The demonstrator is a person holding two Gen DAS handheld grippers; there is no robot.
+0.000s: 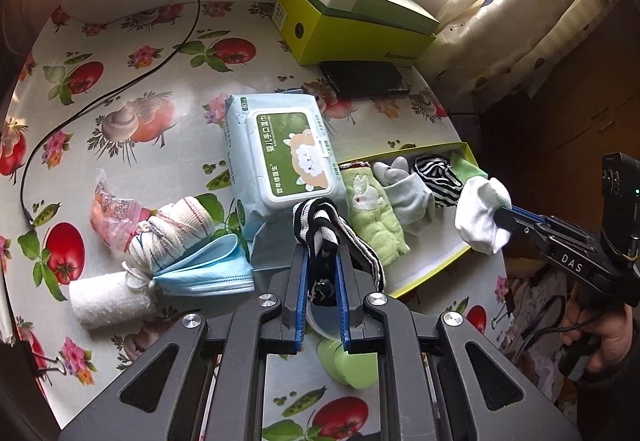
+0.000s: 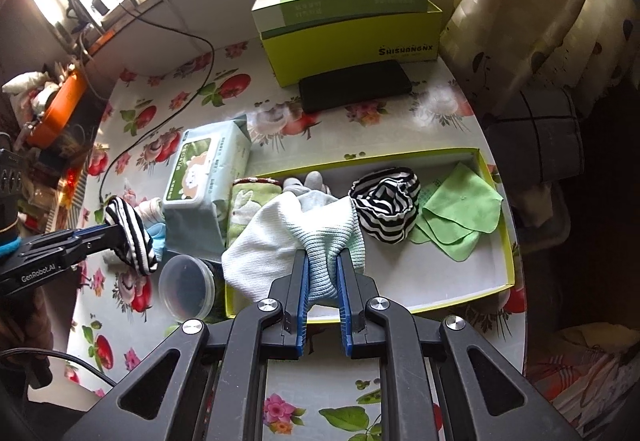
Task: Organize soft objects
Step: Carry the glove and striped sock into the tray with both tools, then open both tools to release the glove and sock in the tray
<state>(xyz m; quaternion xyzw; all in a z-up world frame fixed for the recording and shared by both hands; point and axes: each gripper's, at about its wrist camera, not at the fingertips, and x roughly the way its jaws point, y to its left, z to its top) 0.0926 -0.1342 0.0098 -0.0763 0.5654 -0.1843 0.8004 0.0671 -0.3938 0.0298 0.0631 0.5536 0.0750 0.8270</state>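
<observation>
Floral tablecloth (image 1: 120, 89); left gripper (image 1: 320, 241) clamps striped sock (image 1: 320, 221), right gripper (image 2: 323, 255) clamps white sock (image 2: 280, 237).

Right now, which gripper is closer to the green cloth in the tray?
Right. The right gripper, shut on a white sock, hangs over the tray by the green cloth. The left gripper, holding a striped sock, is beyond the wipes pack.

Black tongs (image 1: 322, 241), blue pads (image 2: 305, 281)

I see a striped sock (image 1: 320, 225) bunched, lifted beside the wipes; white sock (image 2: 280, 245) draped, hanging over the yellow-rimmed tray (image 2: 508, 241) of folded cloths.
</observation>
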